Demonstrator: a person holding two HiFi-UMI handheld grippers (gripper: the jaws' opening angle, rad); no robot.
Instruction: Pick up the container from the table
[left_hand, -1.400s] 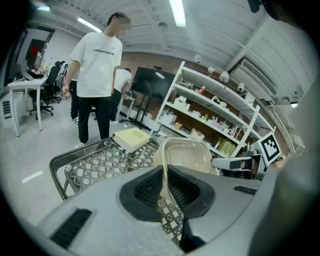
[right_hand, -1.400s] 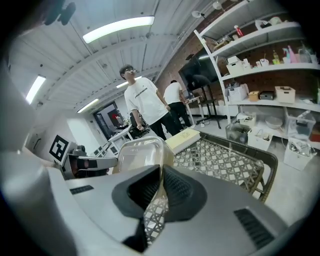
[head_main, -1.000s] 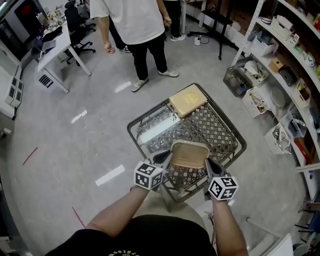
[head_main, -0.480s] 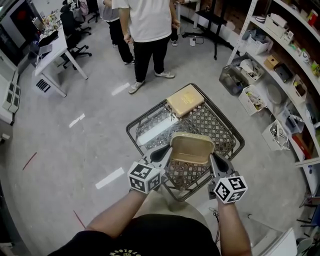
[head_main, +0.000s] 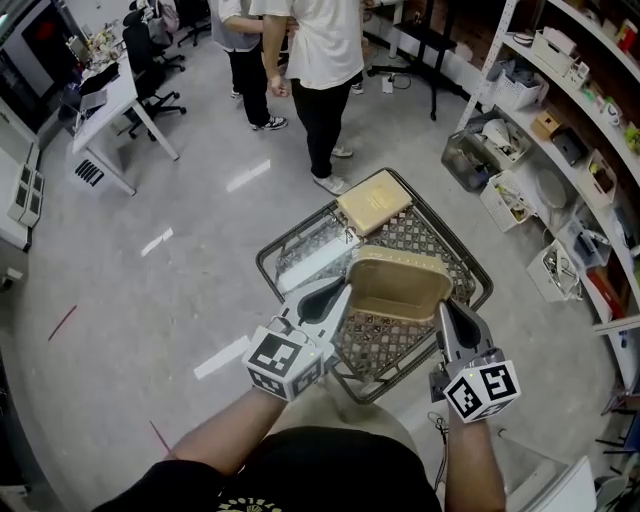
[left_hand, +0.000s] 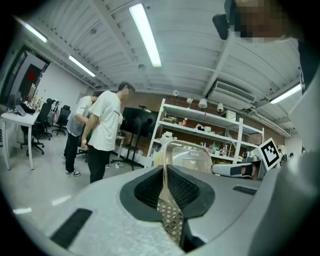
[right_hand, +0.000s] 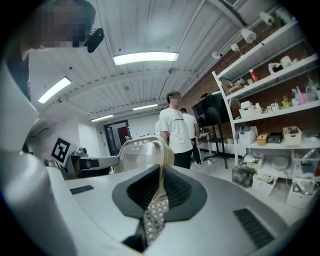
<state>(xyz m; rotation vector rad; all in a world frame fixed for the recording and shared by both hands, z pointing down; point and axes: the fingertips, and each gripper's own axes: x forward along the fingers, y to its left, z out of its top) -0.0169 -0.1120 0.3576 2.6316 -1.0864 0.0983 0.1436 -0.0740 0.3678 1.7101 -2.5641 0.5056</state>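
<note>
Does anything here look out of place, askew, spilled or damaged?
Nothing looks spilled or broken. One thing stands out: the container hangs above the mesh table, held only by its thin rim. The left gripper pinches one side and the right gripper pinches the other. It looks roughly level.

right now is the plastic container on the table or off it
Off it: the plastic container hangs above the mesh table, left claw and right claw shut on its opposite rims.

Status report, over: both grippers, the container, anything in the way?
Both shut on the container rim: left hand-held gripper, right hand-held gripper. Container held above table. Nothing in the way; box on table's far edge.
</note>
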